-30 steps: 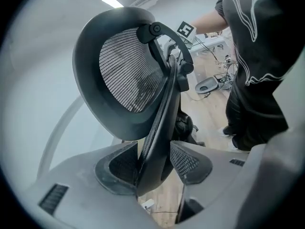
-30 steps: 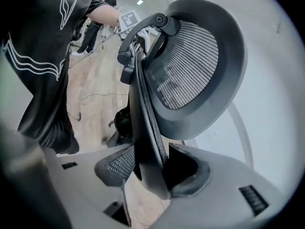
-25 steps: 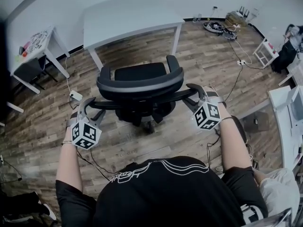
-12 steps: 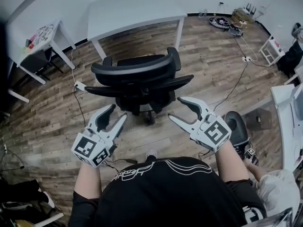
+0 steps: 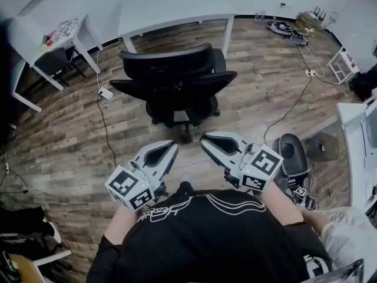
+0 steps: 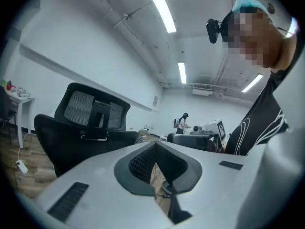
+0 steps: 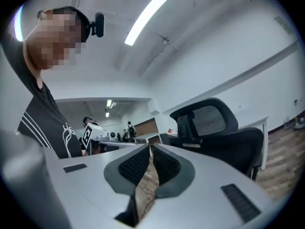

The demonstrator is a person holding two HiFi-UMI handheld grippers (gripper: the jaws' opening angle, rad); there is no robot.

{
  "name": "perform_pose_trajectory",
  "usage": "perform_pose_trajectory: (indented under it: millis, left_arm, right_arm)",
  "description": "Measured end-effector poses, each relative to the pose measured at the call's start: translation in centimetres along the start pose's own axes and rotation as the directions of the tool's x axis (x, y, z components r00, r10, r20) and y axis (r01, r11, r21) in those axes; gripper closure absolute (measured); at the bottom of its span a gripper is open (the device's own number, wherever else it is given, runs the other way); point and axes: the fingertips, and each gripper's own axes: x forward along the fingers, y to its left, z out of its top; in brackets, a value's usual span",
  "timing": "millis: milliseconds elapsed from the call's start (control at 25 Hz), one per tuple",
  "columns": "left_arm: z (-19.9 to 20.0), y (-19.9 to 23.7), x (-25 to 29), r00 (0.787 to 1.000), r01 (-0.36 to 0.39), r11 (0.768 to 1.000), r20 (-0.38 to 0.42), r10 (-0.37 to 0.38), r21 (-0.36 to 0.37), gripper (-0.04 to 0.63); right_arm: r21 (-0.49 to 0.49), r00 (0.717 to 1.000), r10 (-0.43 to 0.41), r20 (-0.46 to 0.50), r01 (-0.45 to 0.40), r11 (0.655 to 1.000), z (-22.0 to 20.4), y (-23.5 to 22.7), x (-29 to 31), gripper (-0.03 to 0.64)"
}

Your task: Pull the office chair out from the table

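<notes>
1. Wood floor (image 5: 259, 81): runs under everything, and a strip of it shows through the slit between each pair of fingers.
2. White table (image 5: 171, 7): well beyond your fingertips, past the chair.
3. Office chair (image 5: 171, 75): stands out clear of the table with its back to you. It's ahead of both sets of fingertips and apart from them.
4. Left gripper (image 5: 172, 148): the jaws have just been closing. The tips are together now with nothing between them.
5. Right gripper (image 5: 204, 139): its jaws have also just been closing and nothing is gripped. The tips look to meet, though a thin gap lower down makes that probable, not certain.
6. Power strip (image 5: 106, 93): on the floor, beyond and left of your left fingers, near the chair base.
</notes>
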Motion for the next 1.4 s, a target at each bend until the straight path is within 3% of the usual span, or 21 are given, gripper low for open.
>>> perform_pose_trajectory:
  millis: [440,1400]
  left_arm:
    - [-1.8,-4.9,-1.5,0.997,0.064,0.992,0.041,-0.06,-0.108,0.589]
    - [-2.5,-5.3,-1.0,0.998,0.042,0.994,0.053,-0.036,-0.101,0.589]
  right_arm:
    - [0.094,0.995,0.094,-0.037,-0.09,0.991,-2.7,4.4,-2.0,0.583]
    - [0.057,0.99,0.108,-0.09,-0.103,0.993,-3.5,4.8,-1.8,0.583]
